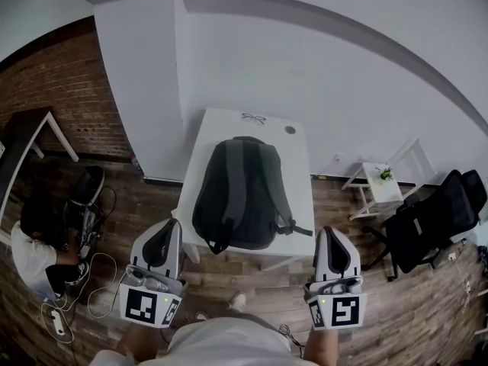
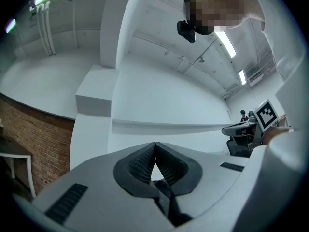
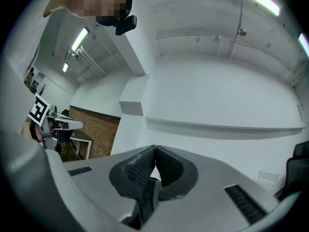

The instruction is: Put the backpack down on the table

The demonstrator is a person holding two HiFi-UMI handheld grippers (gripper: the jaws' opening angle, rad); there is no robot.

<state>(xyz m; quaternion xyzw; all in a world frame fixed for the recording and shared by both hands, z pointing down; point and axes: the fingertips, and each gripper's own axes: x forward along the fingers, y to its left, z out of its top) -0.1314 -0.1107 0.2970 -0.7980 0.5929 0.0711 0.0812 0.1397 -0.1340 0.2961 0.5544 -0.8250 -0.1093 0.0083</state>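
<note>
One white tabletop (image 1: 299, 175) is largely covered by the dark backpack (image 1: 242, 193), laid flat at its middle, with bare margins left along both side edges. The left gripper (image 1: 172, 227) and right gripper (image 1: 329, 233) are seen closed on nothing, just off the near corners.

backpack (image 1: 242, 193) lies on the table (image 1: 301, 158), glasses (image 1: 253, 117) behind it, chair (image 1: 435, 219) to the right

The dark grey backpack (image 1: 242, 193) is matt woven cloth. The white rectangular counter (image 1: 299, 175) looks smooth and matt. The left tongs (image 2: 155, 145) and right tongs (image 3: 155, 149) have pale matt plastic shells and black ribbed pads (image 2: 140, 162). The red-brown brick wall (image 1: 72, 105) is rough.
</note>
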